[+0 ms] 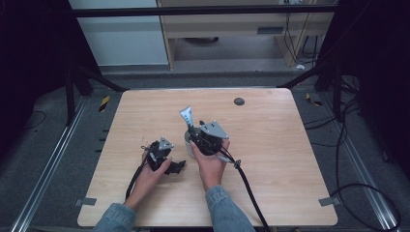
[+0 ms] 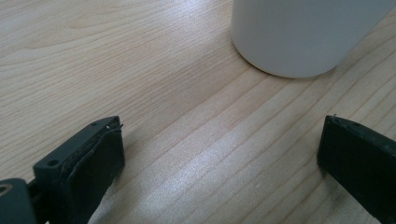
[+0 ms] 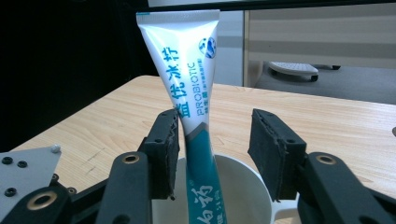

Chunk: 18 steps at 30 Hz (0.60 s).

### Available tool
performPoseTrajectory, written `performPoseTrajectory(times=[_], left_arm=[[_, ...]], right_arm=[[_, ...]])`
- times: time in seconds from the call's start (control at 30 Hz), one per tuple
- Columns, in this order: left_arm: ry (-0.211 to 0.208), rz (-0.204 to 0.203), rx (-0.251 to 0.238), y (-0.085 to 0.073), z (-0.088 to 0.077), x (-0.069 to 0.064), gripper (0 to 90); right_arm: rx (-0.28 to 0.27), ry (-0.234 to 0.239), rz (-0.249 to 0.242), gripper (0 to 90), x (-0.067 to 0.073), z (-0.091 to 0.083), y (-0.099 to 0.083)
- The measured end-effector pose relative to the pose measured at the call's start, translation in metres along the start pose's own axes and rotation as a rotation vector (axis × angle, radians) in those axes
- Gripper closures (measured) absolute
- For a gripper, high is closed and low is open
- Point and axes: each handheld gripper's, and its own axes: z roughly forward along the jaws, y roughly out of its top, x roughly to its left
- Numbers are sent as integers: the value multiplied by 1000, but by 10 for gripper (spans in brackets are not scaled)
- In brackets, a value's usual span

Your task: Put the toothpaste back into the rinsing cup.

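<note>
My right tongs [image 3: 212, 149] are standing released around the toothpaste tube [image 3: 187, 74], which is leaning in the white cup [image 3: 243, 196], seemingly brushing one pad. My left tongs [image 2: 219, 154] are resting open on the tabletop [image 2: 140, 70], cup just ahead.

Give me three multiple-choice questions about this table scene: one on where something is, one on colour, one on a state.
1. Where does the white and teal toothpaste tube stand?
A. flat on the table
B. in the white round ceramic mug
C. on the floor

2. What colour is the mug?
A. red
B. black
C. white

3. How is the right claw?
A. jaws apart, one pad beside the tube, the other clear of it
B. clamped on the mug's handle
C. lying on the floor

Answers: 1 B, the tube rises out of the mug. 2 C, its wall is plain white. 3 A, a gap shows between the tube and the far pad.
</note>
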Motion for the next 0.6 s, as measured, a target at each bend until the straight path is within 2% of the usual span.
performPoseTrajectory(times=[0.4, 0.6], left_arm=[[0, 0, 0, 0, 0, 0, 0], [0, 2, 2, 0, 0, 0, 0]], right_arm=[[-5, 12, -2, 494, 2, -7, 5], [22, 12, -23, 476, 1, -14, 10]])
